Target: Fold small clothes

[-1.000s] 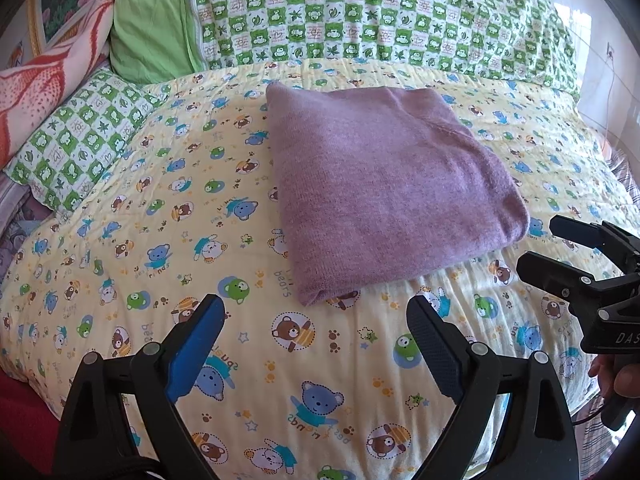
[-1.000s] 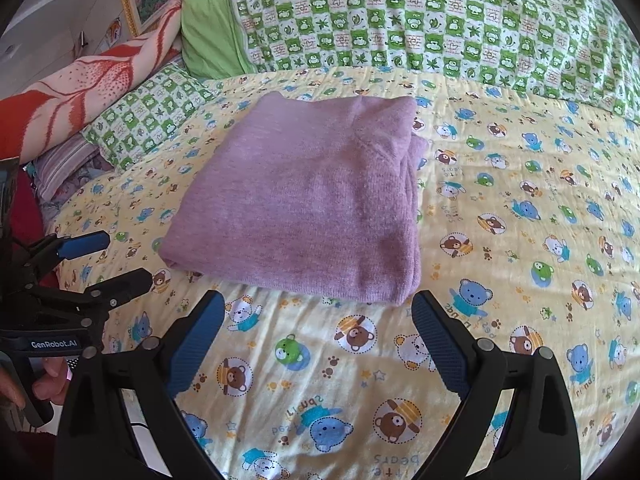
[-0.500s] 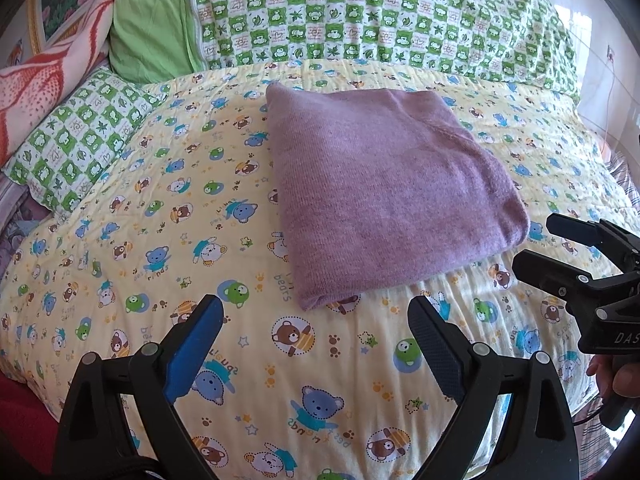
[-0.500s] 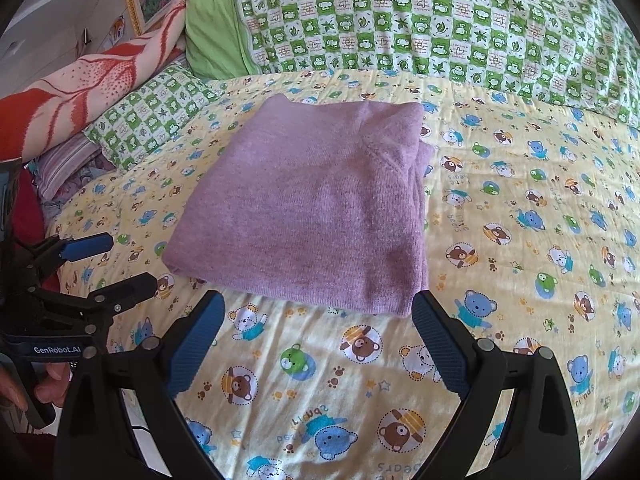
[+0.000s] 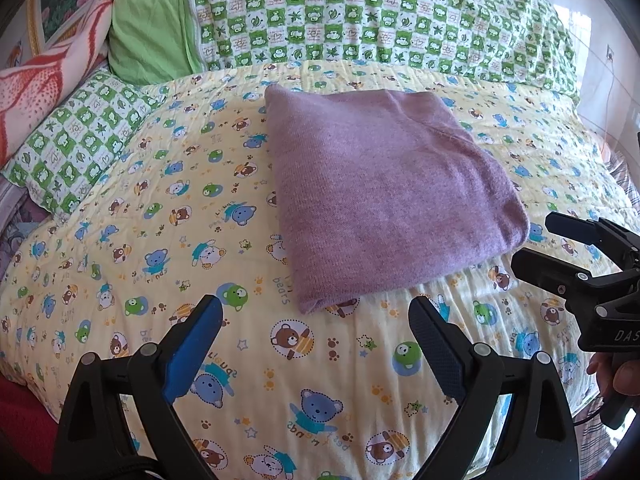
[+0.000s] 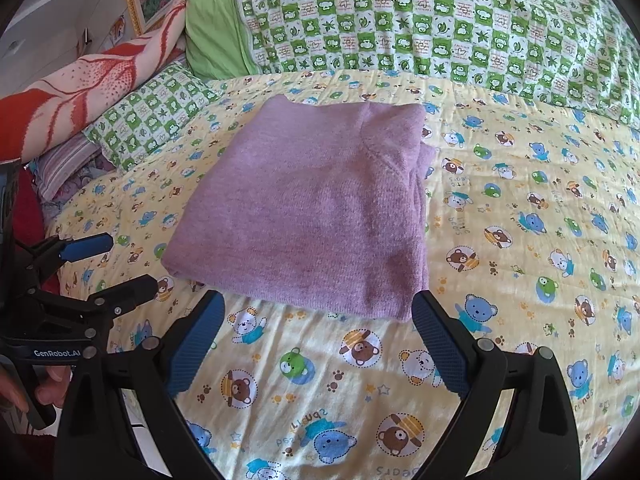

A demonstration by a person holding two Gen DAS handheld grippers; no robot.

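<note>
— Sweater [image 5: 384, 196] placement?
— Folded flat in a rectangle on the bear-print quilt [image 5: 132, 248], near the green checked pillows [image 5: 360, 20].
— Grippers?
— Left gripper [image 5: 316, 344] and right gripper [image 6: 318, 340] both spread wide, holding nothing, just short of its near edge.

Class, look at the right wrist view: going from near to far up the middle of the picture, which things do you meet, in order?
Right gripper → yellow bear-print sheet → folded purple garment → green checked quilt.
</note>
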